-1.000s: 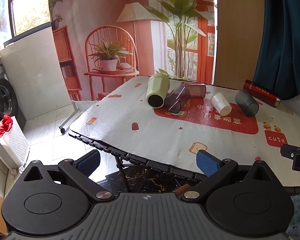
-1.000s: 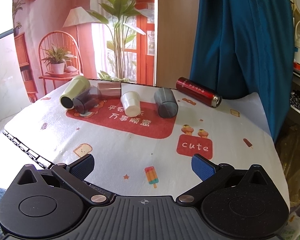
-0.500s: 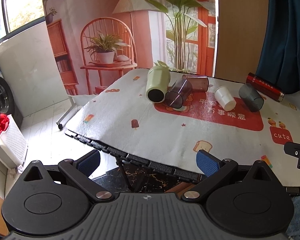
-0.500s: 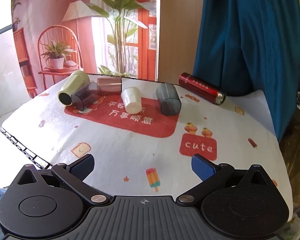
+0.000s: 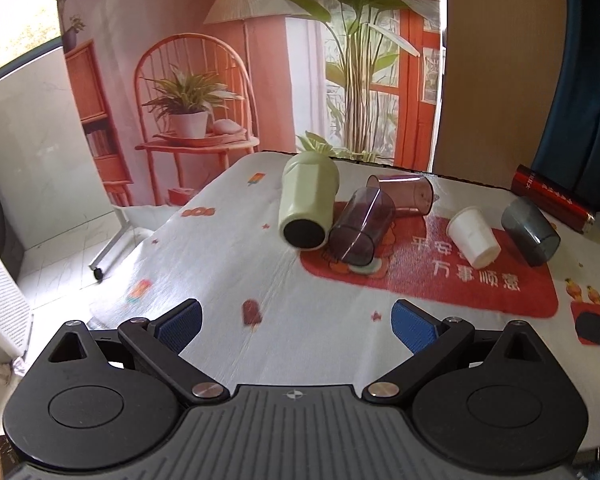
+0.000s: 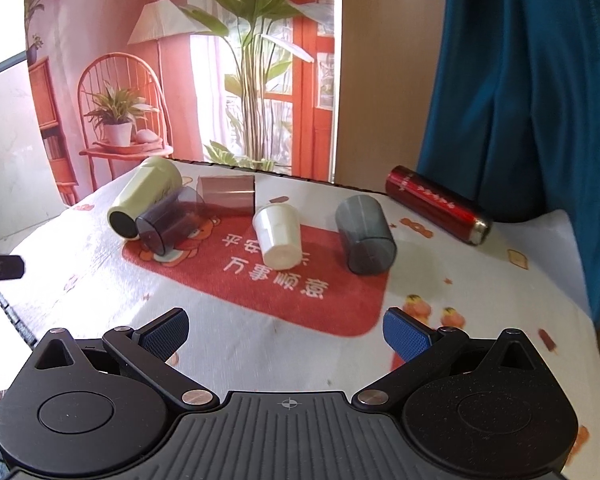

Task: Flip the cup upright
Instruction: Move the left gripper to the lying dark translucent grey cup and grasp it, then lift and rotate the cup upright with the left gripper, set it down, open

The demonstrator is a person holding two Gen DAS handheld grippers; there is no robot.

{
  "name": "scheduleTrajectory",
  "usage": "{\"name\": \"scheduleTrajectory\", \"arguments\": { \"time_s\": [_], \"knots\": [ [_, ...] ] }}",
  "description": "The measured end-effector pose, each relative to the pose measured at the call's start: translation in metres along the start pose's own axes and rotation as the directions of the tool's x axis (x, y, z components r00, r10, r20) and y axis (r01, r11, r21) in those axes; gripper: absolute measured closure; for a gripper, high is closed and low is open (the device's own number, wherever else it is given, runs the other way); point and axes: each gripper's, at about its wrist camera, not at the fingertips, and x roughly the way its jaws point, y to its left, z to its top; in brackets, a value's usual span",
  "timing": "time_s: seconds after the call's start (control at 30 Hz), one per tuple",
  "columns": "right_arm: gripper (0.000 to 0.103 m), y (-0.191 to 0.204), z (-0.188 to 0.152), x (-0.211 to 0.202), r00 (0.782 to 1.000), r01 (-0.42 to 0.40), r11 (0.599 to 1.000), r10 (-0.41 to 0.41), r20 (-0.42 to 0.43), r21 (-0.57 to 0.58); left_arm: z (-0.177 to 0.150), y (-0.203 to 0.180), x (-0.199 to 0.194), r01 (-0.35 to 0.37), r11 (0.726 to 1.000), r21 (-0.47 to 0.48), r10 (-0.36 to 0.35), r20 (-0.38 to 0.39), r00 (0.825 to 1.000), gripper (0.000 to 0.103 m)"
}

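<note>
occluded: brownish translucent plastic cup [image 5: 404, 196], mouth end behind dark purple translucent tumbler [image 5: 360, 228] | cut off: black gripper part [image 5: 598, 330] at right edge | blurred: white printed tablecloth [image 5: 220, 264] near side

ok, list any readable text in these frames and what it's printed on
"万事顺意": white characters on the red panel of the printed tablecloth, lower line.
"平安…": upper line on the same panel; two characters show, the rest hides behind the white paper cup.
Red cylindrical flask: light lettering along its side, too small to read.
Nothing else carries legible text.
</note>
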Motion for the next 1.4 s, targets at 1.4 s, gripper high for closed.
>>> {"name": "scheduleTrajectory", "arguments": {
  "time_s": [1.4],
  "knots": [
    [0.000, -0.034, -0.016, 0.070, 0.989, 0.028, 0.993, -0.011, -0.148, 0.115, 0.032, -0.080, 0.169, 0.155, 0.955, 0.253, -0.147, -0.049, 0.988, 0.039]
  ]
}}
